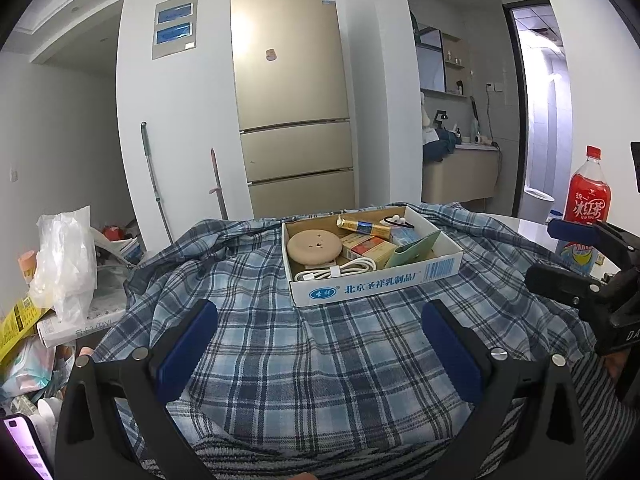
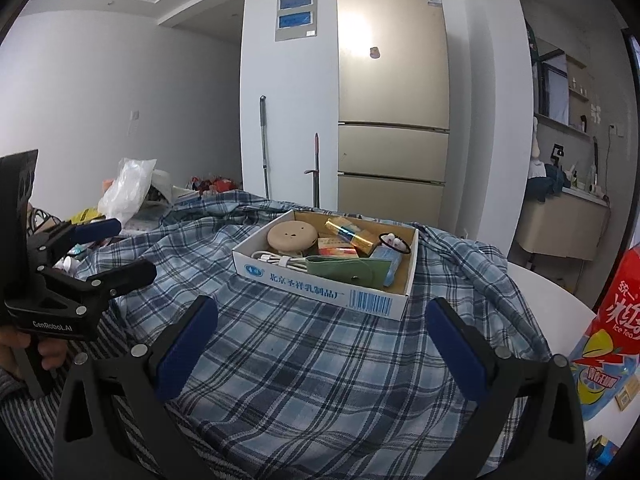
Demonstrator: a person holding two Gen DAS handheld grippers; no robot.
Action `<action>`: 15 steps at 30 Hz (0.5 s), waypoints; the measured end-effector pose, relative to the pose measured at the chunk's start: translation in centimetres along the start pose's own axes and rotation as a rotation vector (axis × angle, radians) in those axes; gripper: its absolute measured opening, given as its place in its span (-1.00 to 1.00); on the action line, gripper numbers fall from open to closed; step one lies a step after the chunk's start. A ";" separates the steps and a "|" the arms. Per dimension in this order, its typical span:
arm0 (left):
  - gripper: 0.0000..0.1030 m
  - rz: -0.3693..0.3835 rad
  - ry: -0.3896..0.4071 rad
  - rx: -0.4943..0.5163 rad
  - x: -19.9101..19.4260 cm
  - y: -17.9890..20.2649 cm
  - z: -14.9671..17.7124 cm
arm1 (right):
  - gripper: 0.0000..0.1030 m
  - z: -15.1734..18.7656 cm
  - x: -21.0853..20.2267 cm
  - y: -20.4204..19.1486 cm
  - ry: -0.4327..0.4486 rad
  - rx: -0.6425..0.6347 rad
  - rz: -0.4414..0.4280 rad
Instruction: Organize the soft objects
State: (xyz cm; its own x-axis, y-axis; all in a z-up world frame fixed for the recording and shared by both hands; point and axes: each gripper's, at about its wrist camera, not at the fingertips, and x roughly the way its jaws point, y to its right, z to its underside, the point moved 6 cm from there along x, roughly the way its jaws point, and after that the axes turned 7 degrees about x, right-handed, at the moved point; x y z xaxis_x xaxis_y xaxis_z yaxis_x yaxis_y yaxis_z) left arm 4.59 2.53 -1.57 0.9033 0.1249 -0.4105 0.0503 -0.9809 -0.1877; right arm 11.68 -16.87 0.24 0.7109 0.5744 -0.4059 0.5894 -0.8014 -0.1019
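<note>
A blue plaid shirt (image 1: 320, 360) (image 2: 304, 364) lies spread and rumpled over the table. A shallow white cardboard box (image 1: 372, 284) (image 2: 320, 284) stands on it, holding a round beige disc, a coiled white cable, a green pouch and small packets. My left gripper (image 1: 320, 320) hovers open just above the shirt, in front of the box, with nothing between its blue pads. My right gripper (image 2: 322, 320) is open the same way over the shirt's right part. Each shows in the other's view, the right gripper (image 1: 568, 256) and the left gripper (image 2: 116, 252), both open and empty.
A red ice tea bottle (image 1: 588, 196) (image 2: 616, 320) stands at the right on the white table (image 2: 552, 292). A crumpled plastic bag (image 1: 64, 260) and packaging clutter sit at the left. Behind the table are a gold fridge (image 1: 292, 100) and two mop handles. Grey striped sleeves show at the edges.
</note>
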 end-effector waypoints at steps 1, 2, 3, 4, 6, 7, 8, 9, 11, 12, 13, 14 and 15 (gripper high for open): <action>1.00 0.000 0.002 0.002 0.0 0.0 0.0 | 1.00 0.0 0.0 0.0 0.002 -0.001 0.001; 1.00 0.000 0.003 0.003 -0.1 0.1 0.0 | 1.00 0.0 0.0 0.0 0.003 -0.001 0.001; 1.00 0.000 0.003 0.004 0.0 0.1 0.0 | 1.00 0.0 0.0 0.0 0.002 -0.001 0.001; 1.00 0.000 0.002 0.003 0.0 0.1 0.0 | 1.00 0.0 0.0 0.0 0.001 0.000 0.001; 1.00 0.002 -0.001 0.001 0.0 0.1 0.0 | 1.00 0.1 0.0 0.0 -0.003 0.002 0.000; 1.00 0.003 -0.003 -0.001 0.0 0.0 0.1 | 1.00 0.1 0.0 0.0 -0.002 0.001 0.001; 1.00 0.003 -0.005 -0.003 0.1 0.0 0.1 | 1.00 0.0 0.0 0.0 -0.001 0.000 0.001; 1.00 0.004 -0.008 -0.005 0.1 -0.1 0.1 | 1.00 0.0 0.0 0.0 -0.002 0.000 0.001; 1.00 0.004 -0.007 -0.005 0.1 -0.1 0.1 | 1.00 0.1 0.0 0.0 -0.004 0.003 0.000; 1.00 0.003 -0.007 -0.004 0.1 -0.1 0.1 | 1.00 0.1 0.0 0.1 -0.005 0.005 -0.001; 1.00 0.003 -0.006 -0.003 0.1 -0.1 0.1 | 1.00 0.1 0.0 0.1 -0.004 0.005 -0.001; 1.00 0.003 -0.007 -0.003 0.1 -0.1 0.1 | 1.00 0.1 0.0 0.1 -0.004 0.006 -0.002; 1.00 0.002 -0.008 -0.003 0.1 -0.1 0.1 | 1.00 0.1 0.0 0.1 -0.004 0.009 -0.003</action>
State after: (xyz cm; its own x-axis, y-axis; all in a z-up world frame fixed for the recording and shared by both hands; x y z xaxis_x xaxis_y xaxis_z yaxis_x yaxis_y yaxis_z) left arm 4.68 2.65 -1.69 0.9001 0.1240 -0.4176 0.0497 -0.9816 -0.1843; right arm 11.71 -17.00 0.18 0.7076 0.5762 -0.4089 0.5880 -0.8012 -0.1114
